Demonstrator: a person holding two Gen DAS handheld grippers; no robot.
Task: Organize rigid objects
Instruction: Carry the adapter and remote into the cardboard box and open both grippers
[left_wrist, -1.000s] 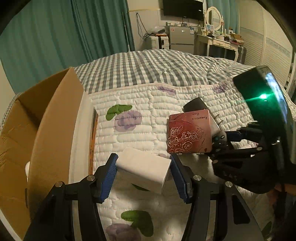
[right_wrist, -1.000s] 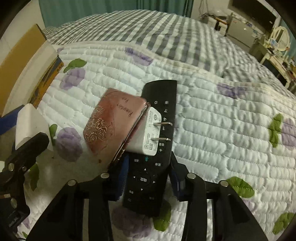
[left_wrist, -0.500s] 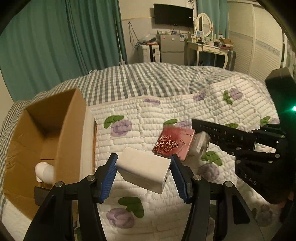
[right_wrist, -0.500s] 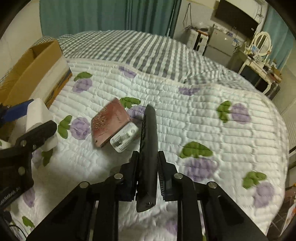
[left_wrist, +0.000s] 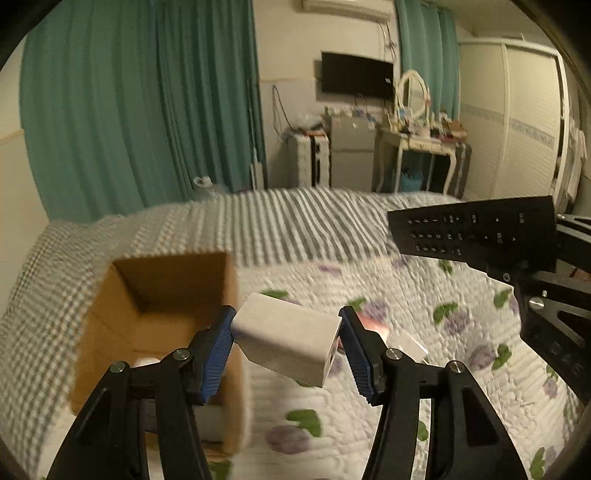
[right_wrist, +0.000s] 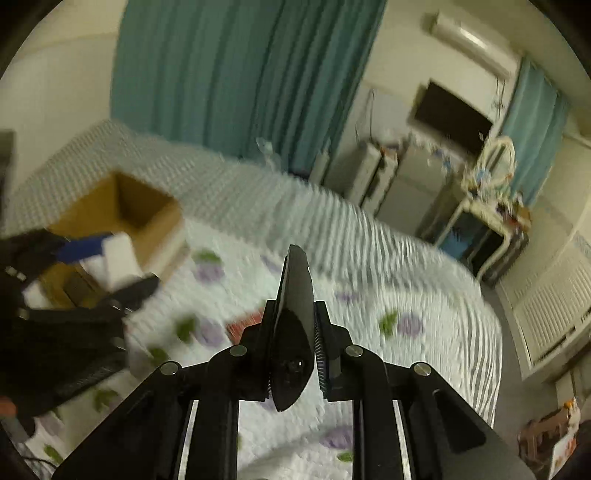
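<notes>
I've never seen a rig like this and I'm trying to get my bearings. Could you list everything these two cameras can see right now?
White rectangular plastic block: one, white, clamped in the left tool, in the air beside the box.
Black slim remote control: one, black, clamped in the right tool, above the bed.
Open brown cardboard box: one, brown, on the bed's left side.
Reddish flat case: one, red, on the quilt, blurred.
White quilt with purple flowers: one, covering the bed.
Teal curtains: behind the bed.
Wall television: one, black.
White dressing table: one, far wall.
Left hand-held gripper: one, black, blue pads.
Right hand-held gripper: one, black.
</notes>
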